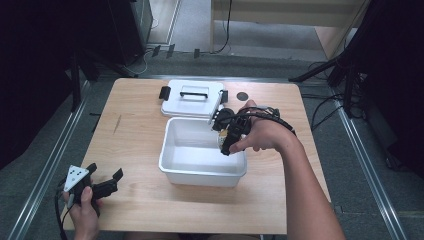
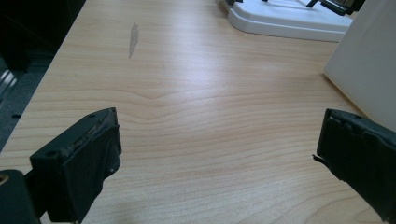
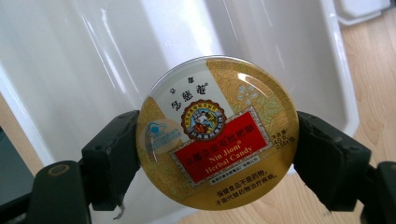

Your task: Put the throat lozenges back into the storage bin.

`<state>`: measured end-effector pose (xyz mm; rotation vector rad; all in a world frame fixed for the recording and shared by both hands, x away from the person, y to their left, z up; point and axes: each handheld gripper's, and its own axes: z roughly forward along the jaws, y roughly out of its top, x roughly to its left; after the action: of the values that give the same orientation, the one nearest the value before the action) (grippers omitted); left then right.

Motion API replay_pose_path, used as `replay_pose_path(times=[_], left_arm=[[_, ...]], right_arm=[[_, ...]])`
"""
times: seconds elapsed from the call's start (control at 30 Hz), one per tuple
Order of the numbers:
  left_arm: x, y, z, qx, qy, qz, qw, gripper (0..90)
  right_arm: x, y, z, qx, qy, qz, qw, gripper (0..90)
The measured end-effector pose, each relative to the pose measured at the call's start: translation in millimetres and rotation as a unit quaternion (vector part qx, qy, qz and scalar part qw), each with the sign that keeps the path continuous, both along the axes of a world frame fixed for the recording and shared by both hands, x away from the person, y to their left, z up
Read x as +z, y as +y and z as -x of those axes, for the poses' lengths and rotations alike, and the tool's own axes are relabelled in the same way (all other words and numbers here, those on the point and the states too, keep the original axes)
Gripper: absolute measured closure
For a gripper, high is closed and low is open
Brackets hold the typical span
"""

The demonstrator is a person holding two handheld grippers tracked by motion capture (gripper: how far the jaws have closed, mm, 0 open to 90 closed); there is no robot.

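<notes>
- Right gripper (image 3: 217, 140) is clenched on a round candy tin (image 3: 217, 133), held over the white bin (image 1: 202, 172), near its right wall.
- Step in hand, I judge: placing the tin inside; next, lower and release.
- Left gripper (image 2: 217, 154) rests released on the desk (image 2: 187, 93), left of the bin.
</notes>
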<state>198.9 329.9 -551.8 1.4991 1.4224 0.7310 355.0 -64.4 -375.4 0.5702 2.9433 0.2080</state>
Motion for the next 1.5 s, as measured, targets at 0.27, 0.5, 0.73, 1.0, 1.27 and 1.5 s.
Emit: replay_pose_path(times=[0.27, 0.5, 0.73, 1.0, 1.27, 1.5], left_arm=[[0.0, 0.2, 0.4, -0.001, -0.002, -0.001, 1.0000, 0.2], [0.0, -0.3, 0.2, 0.000, -0.001, -0.001, 1.0000, 0.2], [0.0, 0.0, 0.4, -0.001, -0.001, -0.003, 1.0000, 0.2], [0.0, 0.0, 0.3, -0.001, -0.001, -0.003, 1.0000, 0.1], [0.0, -0.1, 0.4, -0.001, -0.001, -0.003, 1.0000, 0.1], [0.1, -0.2, 0.5, -0.001, 0.000, -0.003, 1.0000, 0.2]], right_arm=[[-10.4, -1.2, 2.0, 0.014, 0.000, 0.004, 0.9999, 20.7], [-17.9, -7.2, 4.5, 0.018, 0.003, 0.006, 0.9998, 20.7], [-28.6, -7.6, 7.4, 0.027, 0.006, 0.002, 0.9996, 20.7], [-45.8, -4.9, 8.3, 0.035, 0.010, 0.012, 0.9993, 20.6], [-59.4, -2.3, 8.7, 0.029, 0.019, 0.037, 0.9987, 20.6], [-64.5, 0.1, 6.5, 0.026, 0.017, 0.055, 0.9980, 20.6]])
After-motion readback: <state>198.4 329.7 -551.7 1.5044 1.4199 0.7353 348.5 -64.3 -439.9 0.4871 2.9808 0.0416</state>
